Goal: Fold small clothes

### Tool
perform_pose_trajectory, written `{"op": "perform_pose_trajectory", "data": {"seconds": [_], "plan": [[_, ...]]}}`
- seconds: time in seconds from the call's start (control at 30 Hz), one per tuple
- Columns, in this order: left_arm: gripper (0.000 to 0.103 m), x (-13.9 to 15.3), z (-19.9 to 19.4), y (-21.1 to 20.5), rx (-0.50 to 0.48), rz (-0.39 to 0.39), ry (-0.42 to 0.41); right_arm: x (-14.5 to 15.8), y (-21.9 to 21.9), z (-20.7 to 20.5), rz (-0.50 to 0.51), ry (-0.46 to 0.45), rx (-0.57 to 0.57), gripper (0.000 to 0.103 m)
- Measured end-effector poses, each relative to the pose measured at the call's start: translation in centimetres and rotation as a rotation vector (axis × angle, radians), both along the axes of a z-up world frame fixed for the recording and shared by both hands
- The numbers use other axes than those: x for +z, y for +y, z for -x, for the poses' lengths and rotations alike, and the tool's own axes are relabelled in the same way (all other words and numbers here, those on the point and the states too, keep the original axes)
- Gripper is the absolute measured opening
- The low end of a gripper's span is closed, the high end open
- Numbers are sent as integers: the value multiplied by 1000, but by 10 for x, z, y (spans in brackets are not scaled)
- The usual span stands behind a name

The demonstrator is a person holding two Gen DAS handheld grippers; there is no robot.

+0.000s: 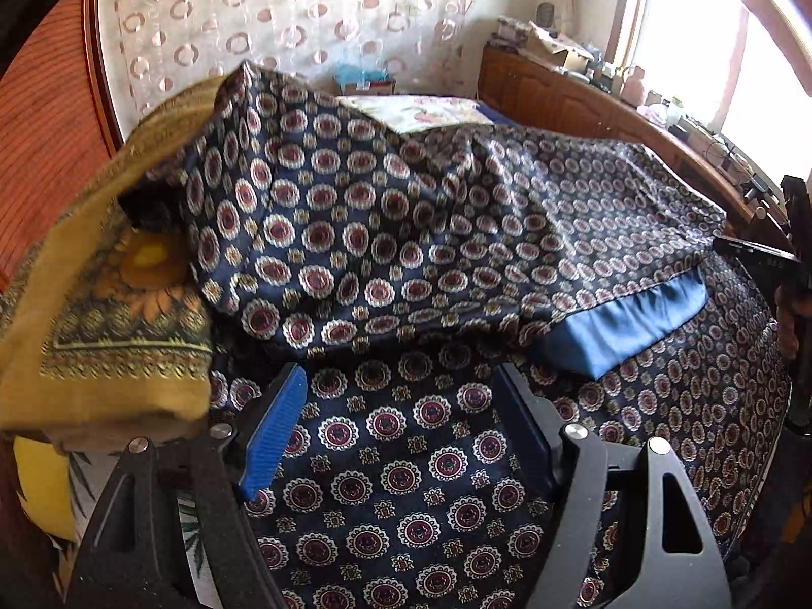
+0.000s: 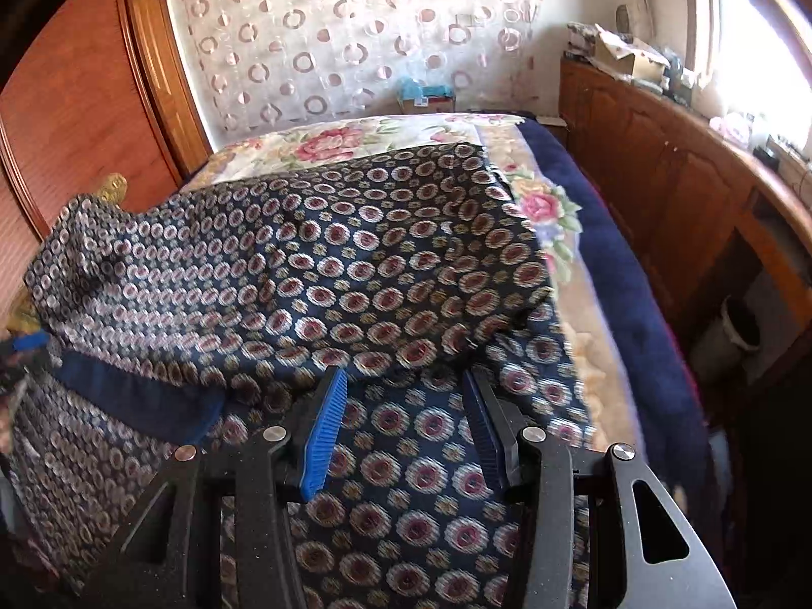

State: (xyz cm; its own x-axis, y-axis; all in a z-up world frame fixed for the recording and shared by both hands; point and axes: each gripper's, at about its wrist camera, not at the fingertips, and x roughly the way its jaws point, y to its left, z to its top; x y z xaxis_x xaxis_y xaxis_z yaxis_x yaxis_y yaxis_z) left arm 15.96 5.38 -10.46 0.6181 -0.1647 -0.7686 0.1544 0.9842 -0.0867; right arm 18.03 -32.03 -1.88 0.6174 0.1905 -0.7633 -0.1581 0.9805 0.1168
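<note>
Left wrist view: left tongs [image 1: 401, 421] and right tongs [image 2: 403, 424] both gape open, gripping nothing, over the navy medallion cloth [image 1: 431, 233] half-folded just ahead on the bed [image 2: 604, 264]; pinch both near corners evenly, judging.

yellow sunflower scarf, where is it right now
In the left wrist view the yellow sunflower scarf is at the left edge, draped beside the navy medallion cloth, just left of the open left gripper.
</note>
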Motion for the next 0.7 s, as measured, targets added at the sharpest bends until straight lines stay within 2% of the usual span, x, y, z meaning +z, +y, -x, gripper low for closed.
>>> {"op": "perform_pose_trajectory", "data": {"seconds": [0.17, 0.2, 0.4, 0.53, 0.7], "plan": [[79, -10, 1, -10, -7, -55, 7, -5, -1, -9, -14, 17, -38, 49], [81, -10, 1, -13, -12, -74, 9, -6, -1, -11, -18, 23, -45, 49], [97, -13, -4, -22, -32, -76, 28, -6, -2, -15, 11, 0, -60, 49], [97, -14, -6, -23, -33, -74, 29, 0, -5, -8, 16, -3, -61, 49], [97, -14, -4, -21, -29, -67, 24, -24, 22, -29, 42, -5, -62, 49]]}}
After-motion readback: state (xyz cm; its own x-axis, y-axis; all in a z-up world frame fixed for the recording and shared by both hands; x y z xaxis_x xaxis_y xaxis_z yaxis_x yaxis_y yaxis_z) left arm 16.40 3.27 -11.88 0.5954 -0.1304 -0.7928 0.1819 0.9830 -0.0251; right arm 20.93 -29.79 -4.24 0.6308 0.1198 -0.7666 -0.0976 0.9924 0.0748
